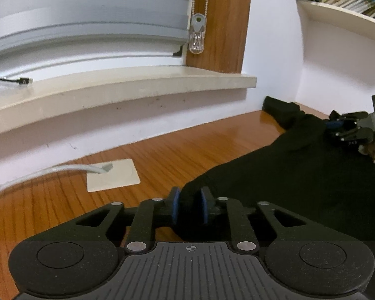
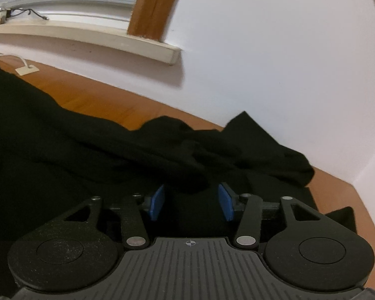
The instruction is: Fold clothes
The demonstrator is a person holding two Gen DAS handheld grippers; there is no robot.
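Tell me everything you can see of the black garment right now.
The black garment is dark, matte, soft-looking cloth lying on the wooden table, spread but rumpled, with folds bunched near the wall and one corner resting up against it. No seams, label or print can be made out. One edge tapers to a point between the blue pads of the left gripper. A fold of it lies between the right gripper pads, which stand apart from it.

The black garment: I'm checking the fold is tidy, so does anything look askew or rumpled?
Yes. The black garment is bunched into uneven folds near the wall, one corner sticking up against it. Its other end lies flatter on the wooden table.
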